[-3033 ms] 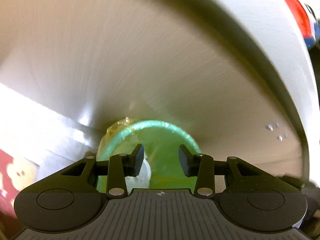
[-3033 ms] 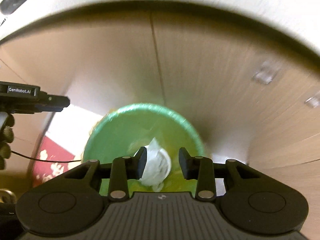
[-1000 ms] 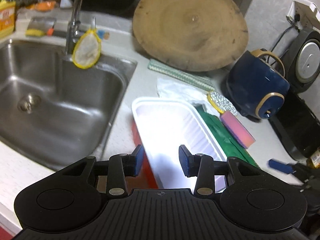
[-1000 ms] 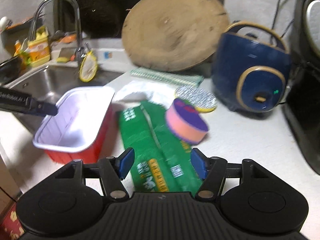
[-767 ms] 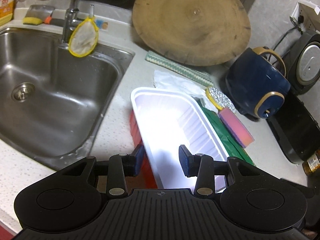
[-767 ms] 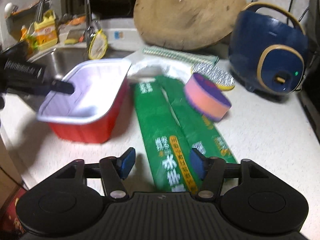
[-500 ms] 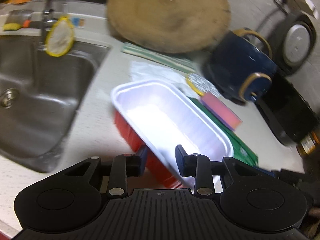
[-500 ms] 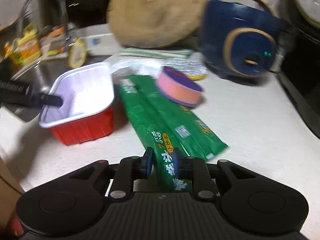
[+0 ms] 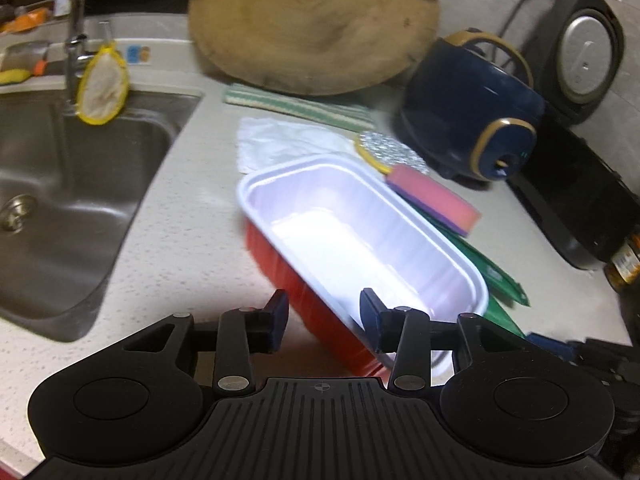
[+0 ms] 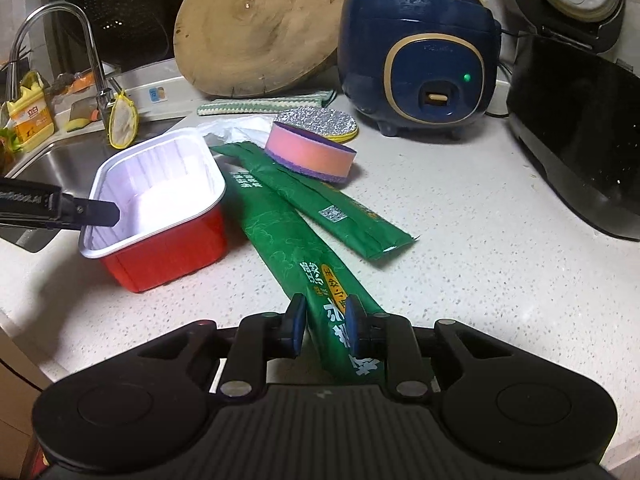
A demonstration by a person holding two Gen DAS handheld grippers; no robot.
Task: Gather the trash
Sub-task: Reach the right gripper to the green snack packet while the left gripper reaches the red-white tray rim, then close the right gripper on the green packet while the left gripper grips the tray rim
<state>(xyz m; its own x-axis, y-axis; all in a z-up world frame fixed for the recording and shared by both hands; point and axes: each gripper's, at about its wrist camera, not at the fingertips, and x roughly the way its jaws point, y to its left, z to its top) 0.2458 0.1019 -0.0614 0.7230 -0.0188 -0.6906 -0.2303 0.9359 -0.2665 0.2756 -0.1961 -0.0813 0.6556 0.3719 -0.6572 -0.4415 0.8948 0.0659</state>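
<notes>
Speckled white countertop (image 10: 460, 248) with a steel sink (image 9: 72, 184) set in at left. Lying on it: red tray (image 10: 168, 248) at left centre, two green packets (image 10: 288, 232) at centre, a striped cloth (image 10: 264, 105) and crumpled clear plastic (image 9: 280, 144) behind, blue cooker (image 10: 420, 52) at upper right.

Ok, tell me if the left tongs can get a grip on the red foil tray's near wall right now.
Probably yes. The left tongs are opening astride the near wall of the red foil tray with the white inside, one finger outside, one inside. Nothing sits between them and the wall.
</notes>
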